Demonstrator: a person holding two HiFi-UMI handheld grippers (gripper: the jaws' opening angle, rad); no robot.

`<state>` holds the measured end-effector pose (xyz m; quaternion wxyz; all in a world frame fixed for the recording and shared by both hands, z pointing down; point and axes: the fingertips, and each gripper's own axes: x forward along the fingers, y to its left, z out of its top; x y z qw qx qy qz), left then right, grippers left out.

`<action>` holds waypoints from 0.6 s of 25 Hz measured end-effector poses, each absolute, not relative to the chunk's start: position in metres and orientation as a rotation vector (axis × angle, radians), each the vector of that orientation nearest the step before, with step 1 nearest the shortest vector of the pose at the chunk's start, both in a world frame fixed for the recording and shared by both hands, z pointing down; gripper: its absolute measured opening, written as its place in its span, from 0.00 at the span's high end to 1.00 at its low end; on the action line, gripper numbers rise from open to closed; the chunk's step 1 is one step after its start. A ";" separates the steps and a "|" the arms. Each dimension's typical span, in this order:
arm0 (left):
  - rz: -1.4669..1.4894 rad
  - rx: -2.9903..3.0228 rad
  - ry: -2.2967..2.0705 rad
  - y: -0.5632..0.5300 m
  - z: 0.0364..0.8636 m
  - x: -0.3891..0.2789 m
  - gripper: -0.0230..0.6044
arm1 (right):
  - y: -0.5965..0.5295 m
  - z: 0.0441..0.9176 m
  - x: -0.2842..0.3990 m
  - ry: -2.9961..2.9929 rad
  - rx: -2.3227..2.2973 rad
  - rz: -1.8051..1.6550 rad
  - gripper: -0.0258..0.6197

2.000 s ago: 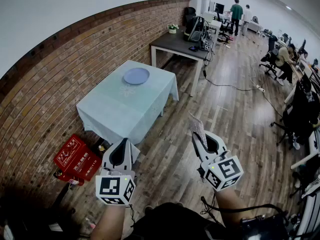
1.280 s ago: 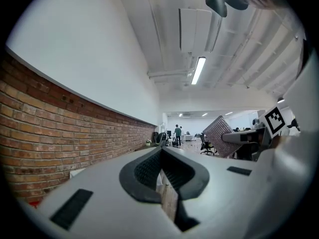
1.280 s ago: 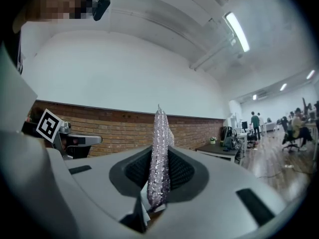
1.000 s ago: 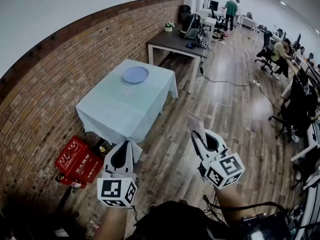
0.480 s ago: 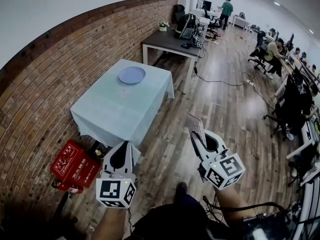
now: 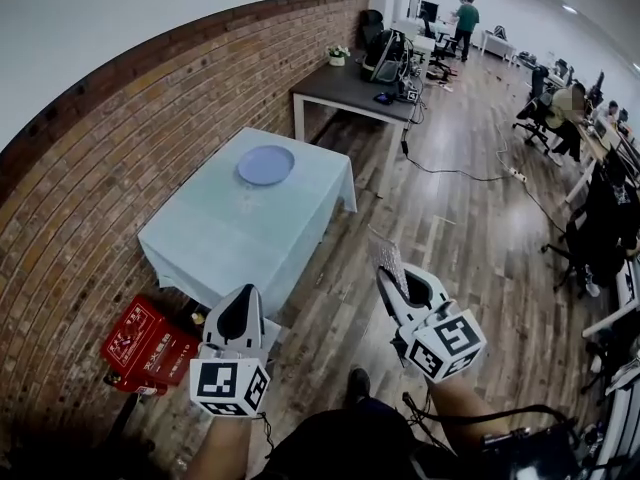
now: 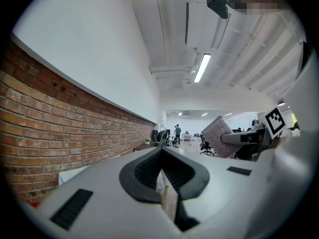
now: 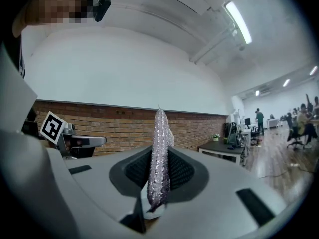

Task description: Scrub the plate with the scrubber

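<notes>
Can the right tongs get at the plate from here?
Probably not yet. The right tongs, shut on the scrubber, hang over bare floor short of the table, and the plate lies near its far end. Nothing blocks the path; it just looks too far.

Open wood floor [image 6: 440, 238] leads to the table [image 6: 225, 233] bearing the plate [image 6: 265, 165]; brick wall [image 6: 95, 163] closes its left side, red crate [image 6: 140, 340] its near corner, dark desk [image 6: 345, 86] beyond.

The cloth-covered surface [image 6: 235, 243] stands ahead of the left tongs [image 6: 247, 293], well apart; a blue plate [image 6: 266, 165] lies on its far end.
</notes>
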<state>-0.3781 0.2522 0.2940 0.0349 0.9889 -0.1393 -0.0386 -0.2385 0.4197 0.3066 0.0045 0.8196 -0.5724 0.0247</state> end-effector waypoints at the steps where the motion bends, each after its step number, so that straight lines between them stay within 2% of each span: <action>1: -0.116 3.037 -0.439 0.250 0.293 -0.369 0.95 | 0.418 0.306 -0.228 -1.802 2.561 0.081 0.85; 15: -0.019 3.015 -0.535 0.246 0.303 -0.252 0.95 | 0.405 0.314 -0.114 -1.923 2.479 0.117 0.85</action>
